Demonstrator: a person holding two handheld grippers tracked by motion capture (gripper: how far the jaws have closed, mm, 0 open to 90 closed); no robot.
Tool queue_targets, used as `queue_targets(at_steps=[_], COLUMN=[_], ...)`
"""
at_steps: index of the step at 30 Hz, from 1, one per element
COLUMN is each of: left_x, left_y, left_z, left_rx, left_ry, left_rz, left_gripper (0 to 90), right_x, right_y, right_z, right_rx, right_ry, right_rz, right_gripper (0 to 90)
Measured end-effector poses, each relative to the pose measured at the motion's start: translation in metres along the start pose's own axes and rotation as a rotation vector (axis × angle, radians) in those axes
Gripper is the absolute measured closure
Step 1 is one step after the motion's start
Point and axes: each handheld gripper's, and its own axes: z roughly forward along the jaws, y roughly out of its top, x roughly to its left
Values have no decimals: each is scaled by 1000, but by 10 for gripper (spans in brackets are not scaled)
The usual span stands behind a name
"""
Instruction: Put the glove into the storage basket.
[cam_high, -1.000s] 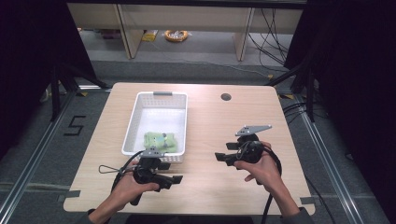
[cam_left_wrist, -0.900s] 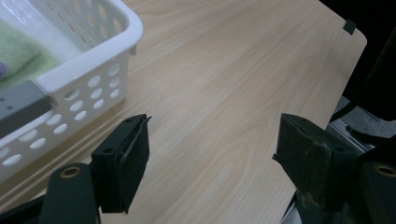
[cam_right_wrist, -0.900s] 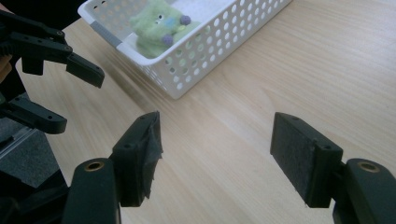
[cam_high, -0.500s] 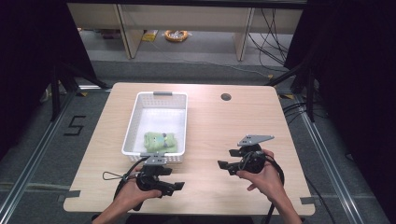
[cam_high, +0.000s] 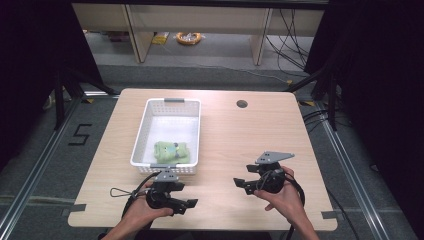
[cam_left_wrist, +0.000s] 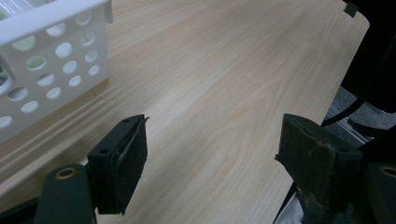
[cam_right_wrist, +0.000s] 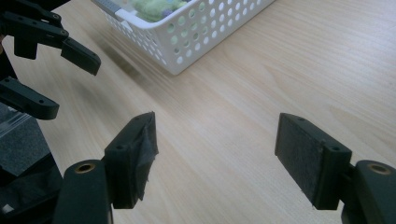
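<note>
1 green toy (cam_high: 171, 151) fills the basket (cam_high: 148, 117), seen from above.

Items counted on the counter (cam_high: 235, 135): one white perforated basket (cam_high: 141, 142); one green soft toy (cam_high: 171, 151) inside it; two hand-held tongs, left (cam_high: 182, 200) and right (cam_high: 244, 176).

Between my left tongs (cam_high: 184, 204) and my right tongs (cam_high: 242, 181) the pale wooden surface (cam_high: 235, 140) lies bare, so either could pass across. The white perforated plastic basket (cam_high: 141, 139) stands just beyond my left tongs and blocks the way forward. The surface's right half beyond my right tongs is open.
</note>
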Motion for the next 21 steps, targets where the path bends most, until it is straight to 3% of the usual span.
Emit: queue_targets(at_steps=[1,3,4,8,11,12,17,18,20,21], left_x=[0,-1,0,-1,-1,-1,-2,-2,-1,-1], left_y=[0,-2,-2,-5,-7,-8,-13,-14,-15,-16], left_z=[0,-1,-1,-1,-2,-2,-2,-2,-2,-2], left_rx=[1,3,3,-2,6,6,9,9,12,12], left_ry=[-2,5,-2,-3,7,4,4,3,1,0], left_rz=[0,6,5,-1,11,13,7,-7,12,4], left_gripper=[233,231,230,230,230,230,230,229,228,226], right_x=[-1,1,-1,1,0,1,2,3,1,4], right_y=[-1,-3,-4,-9,-13,-15,-23,-26,-30,-32], right_z=[0,0,0,1,2,1,2,2,2,1], right_rx=[2,3,-9,-4,-11,-7,-13,-3,-6,4], right_ry=[-1,4,2,9,13,6,11,18,20,18], right_rz=[-13,6,-24,-3,-29,-10,-13,7,-18,22], right_gripper=[298,286,285,281,280,280,277,275,272,269])
